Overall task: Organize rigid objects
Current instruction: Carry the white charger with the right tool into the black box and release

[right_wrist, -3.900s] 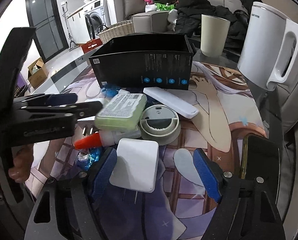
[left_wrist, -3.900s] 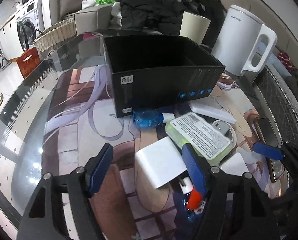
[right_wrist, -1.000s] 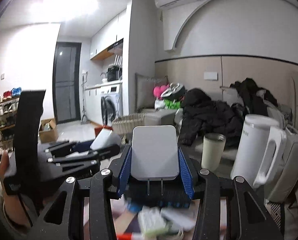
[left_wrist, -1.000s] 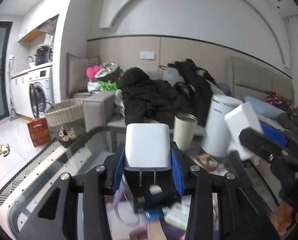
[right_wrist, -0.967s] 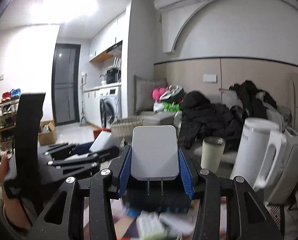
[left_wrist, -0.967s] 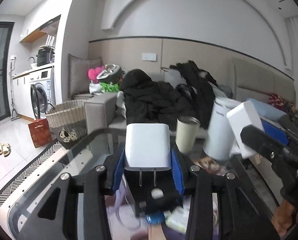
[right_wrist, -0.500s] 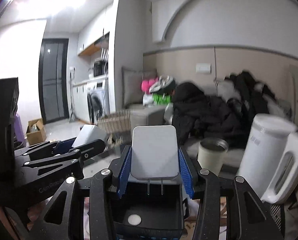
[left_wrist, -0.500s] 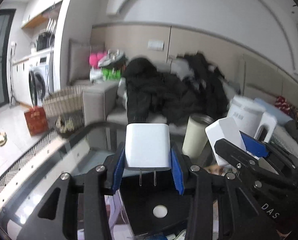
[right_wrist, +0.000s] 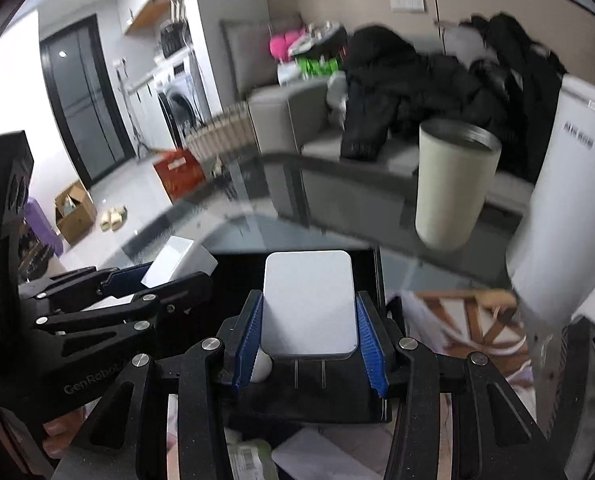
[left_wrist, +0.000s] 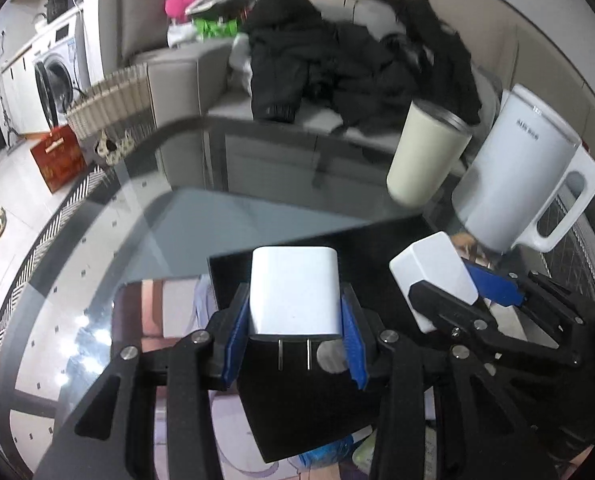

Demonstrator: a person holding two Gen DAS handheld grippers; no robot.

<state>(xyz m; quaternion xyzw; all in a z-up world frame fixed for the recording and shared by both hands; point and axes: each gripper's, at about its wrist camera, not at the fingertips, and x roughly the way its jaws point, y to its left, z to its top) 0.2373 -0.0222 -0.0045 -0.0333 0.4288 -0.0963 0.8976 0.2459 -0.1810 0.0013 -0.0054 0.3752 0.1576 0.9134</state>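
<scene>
Left tool (left_wrist: 295,330) pinched a white plug adapter (left_wrist: 294,292) between its blue pads; right tool (right_wrist: 308,334) clamped a flat white charger (right_wrist: 309,303). Both hung above the open black box (left_wrist: 297,400) on the glass tabletop (left_wrist: 97,280). Beyond stood 1 cream tumbler (right_wrist: 453,184) and 1 white kettle (left_wrist: 521,176).

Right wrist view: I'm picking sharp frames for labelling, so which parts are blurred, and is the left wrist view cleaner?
Right wrist view: held white charger sharp; cream cup and white kettle smeared by motion. Left wrist view: its white charger crisp, cup slightly soft, glare spots on the glass table.
</scene>
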